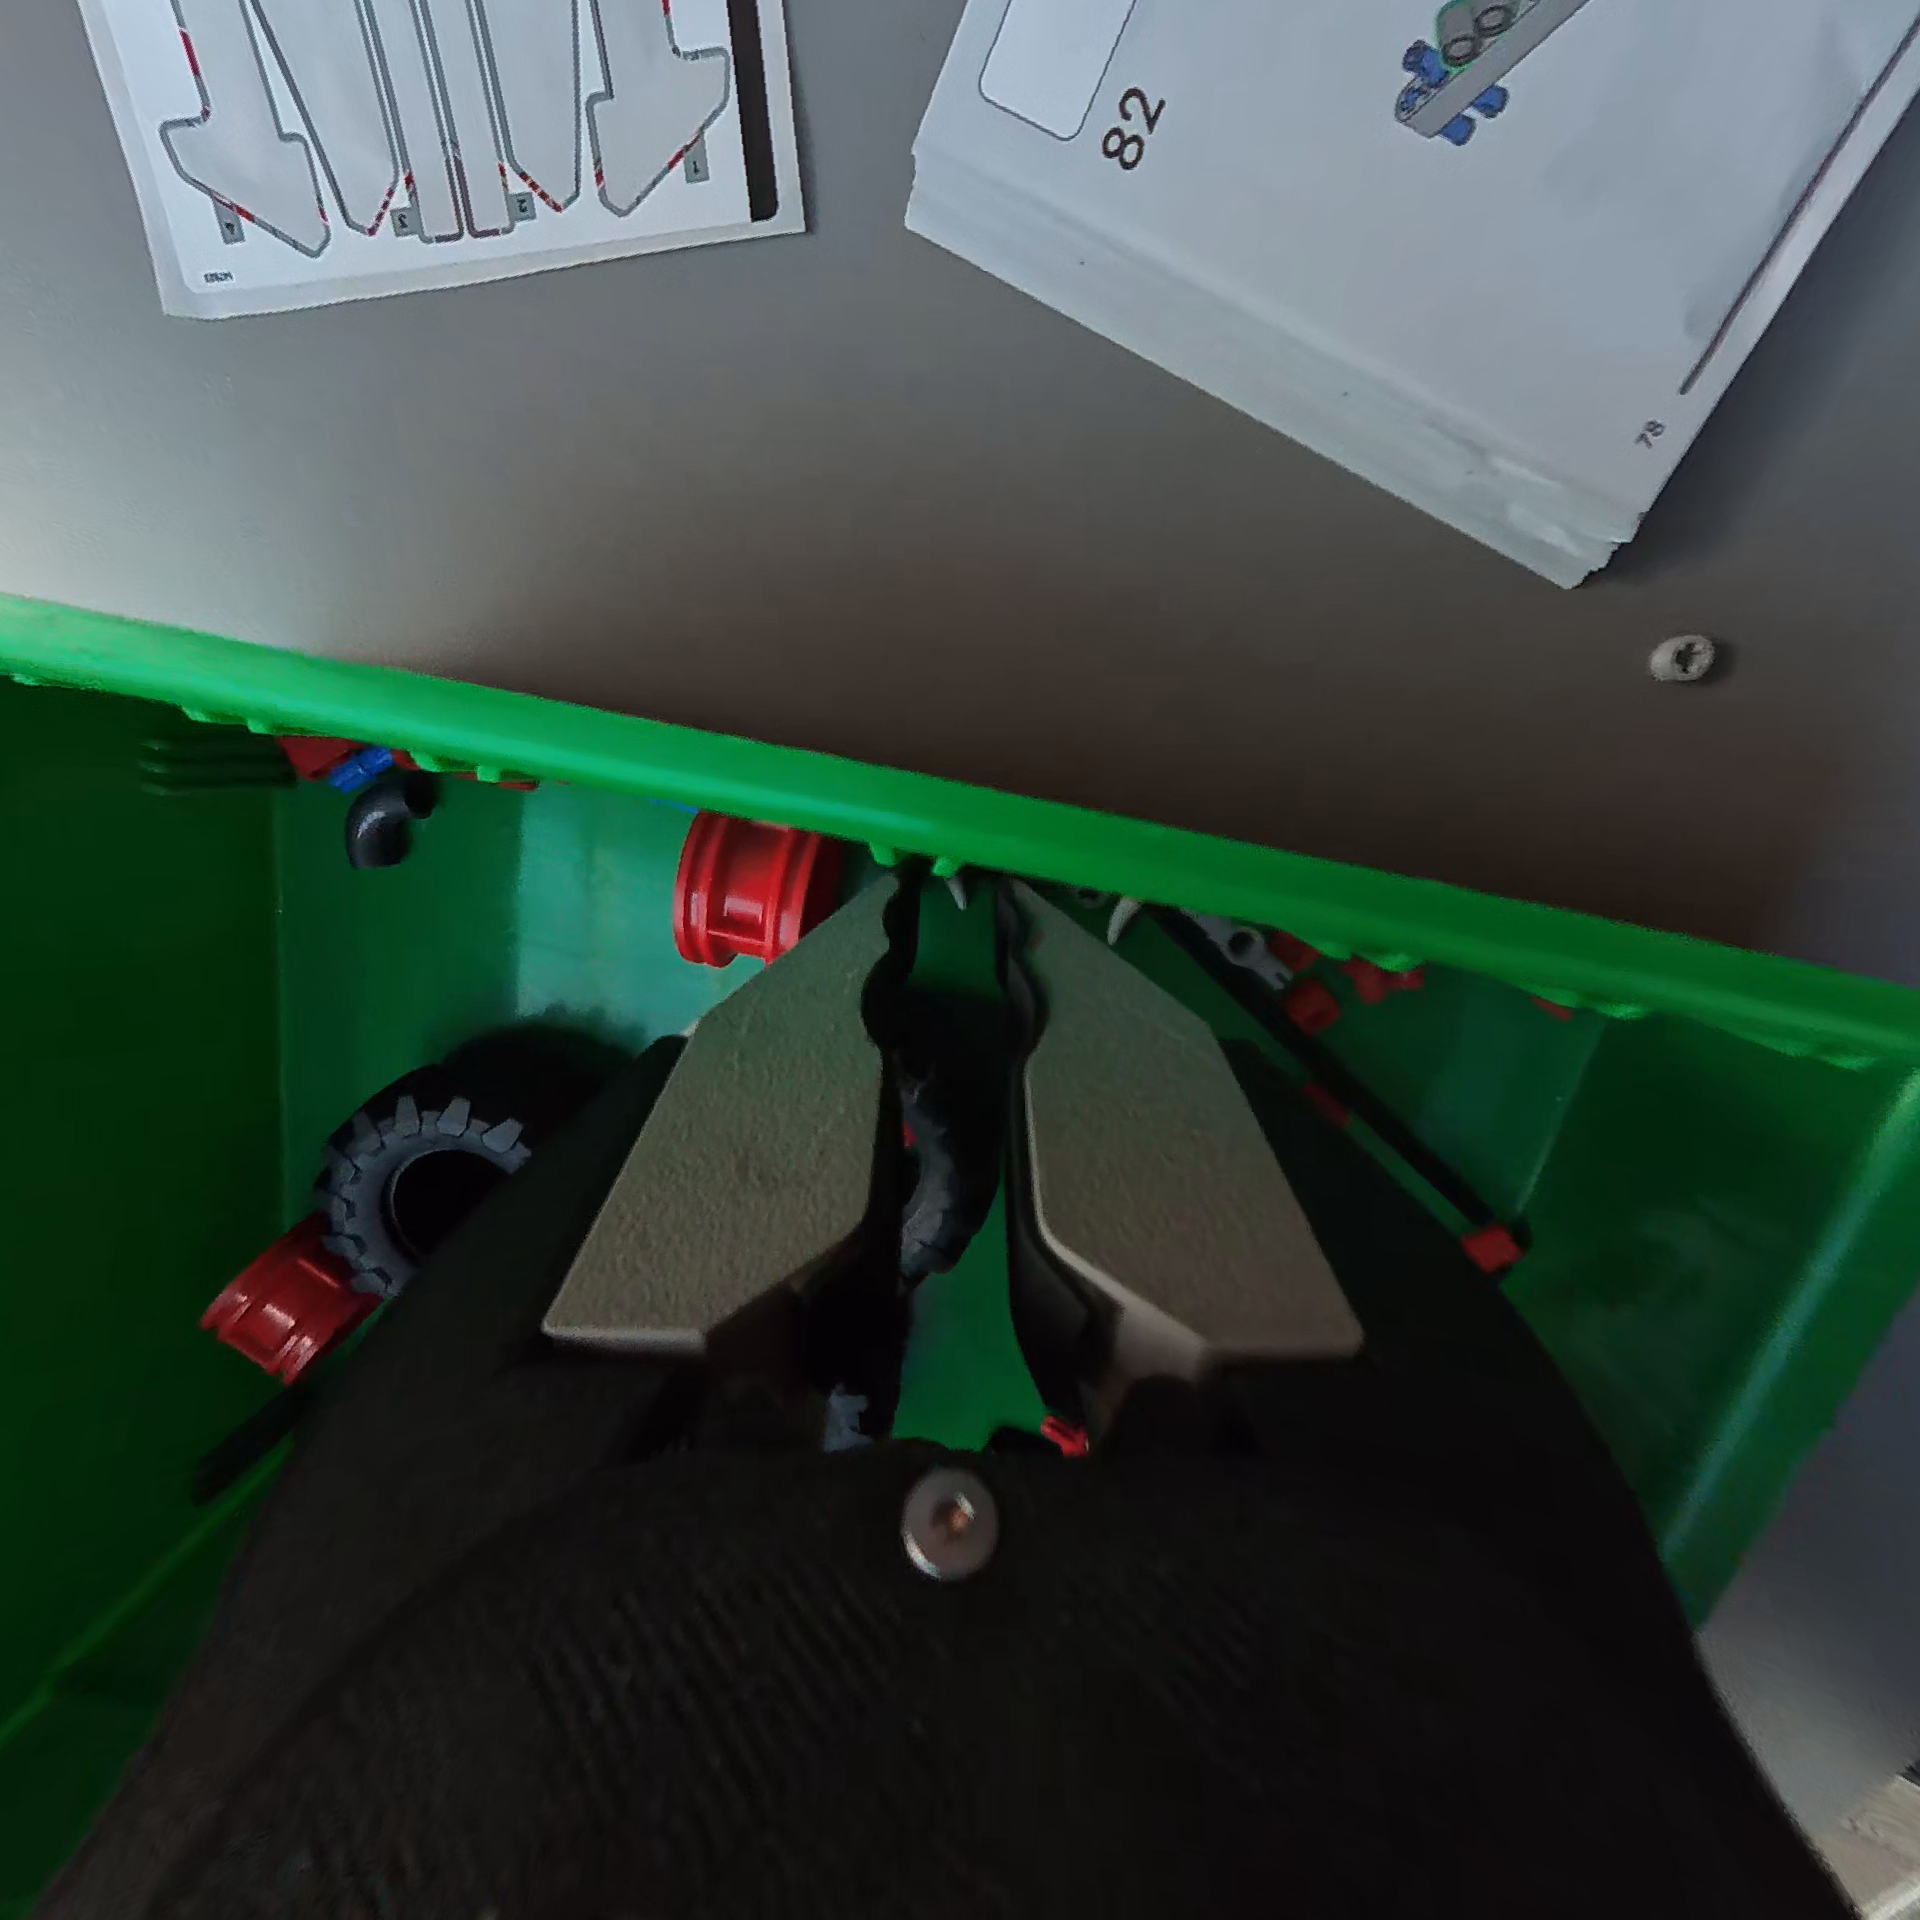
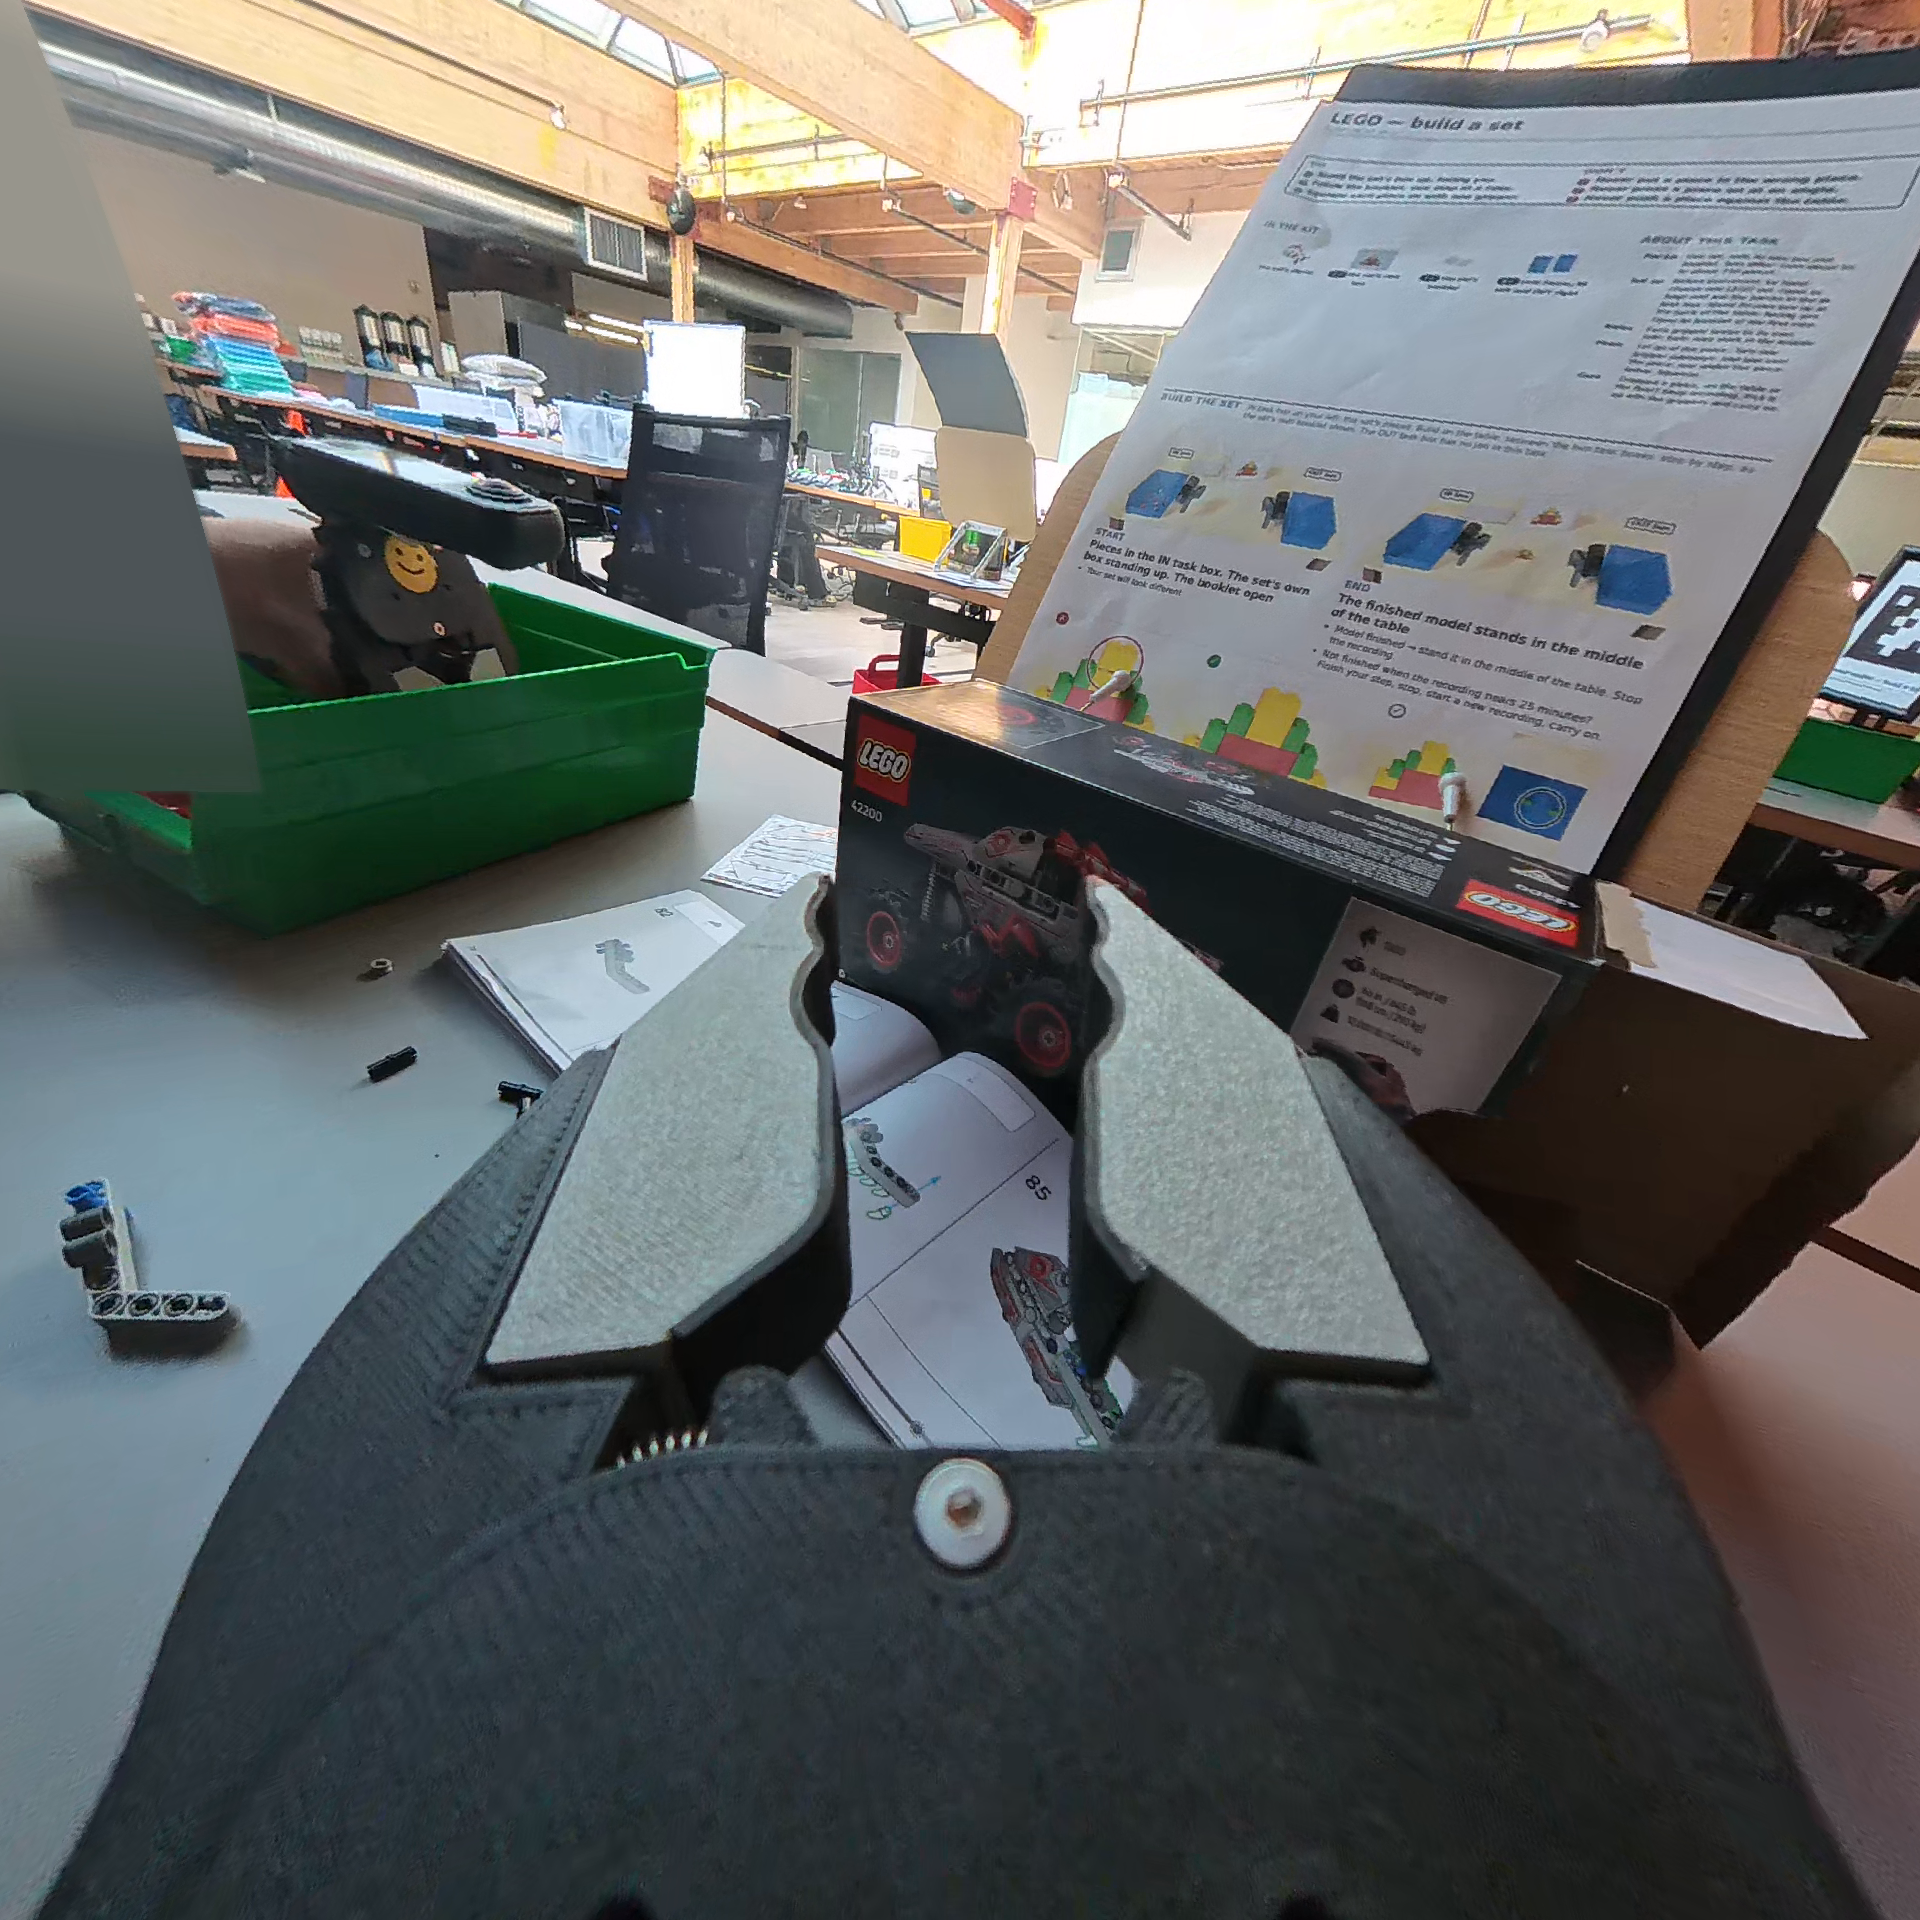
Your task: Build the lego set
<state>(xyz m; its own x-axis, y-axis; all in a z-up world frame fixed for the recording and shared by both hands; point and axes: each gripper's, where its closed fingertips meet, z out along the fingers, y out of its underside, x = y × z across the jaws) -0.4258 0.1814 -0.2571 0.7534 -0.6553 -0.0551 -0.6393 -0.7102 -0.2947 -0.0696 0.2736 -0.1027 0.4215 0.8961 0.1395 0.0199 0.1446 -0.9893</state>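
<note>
Off-task items: small round metal fastener [image 1: 1683,658] on the grey table [image 1: 935,520], near its right edge; screw head or loose nut, can't tell. Printed sheet on a black board [image 2: 1507,416] leans on a cardboard stand [image 2: 1756,727] at the far edge. Black mesh office chair [image 2: 696,520] beyond the table. Black-and-white marker card [image 2: 1886,644] far right.

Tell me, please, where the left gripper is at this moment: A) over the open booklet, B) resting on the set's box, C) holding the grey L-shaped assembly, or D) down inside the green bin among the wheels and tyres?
D: the left gripper reaches into the green bin, beside a red wheel hub and a black tyre.
</note>
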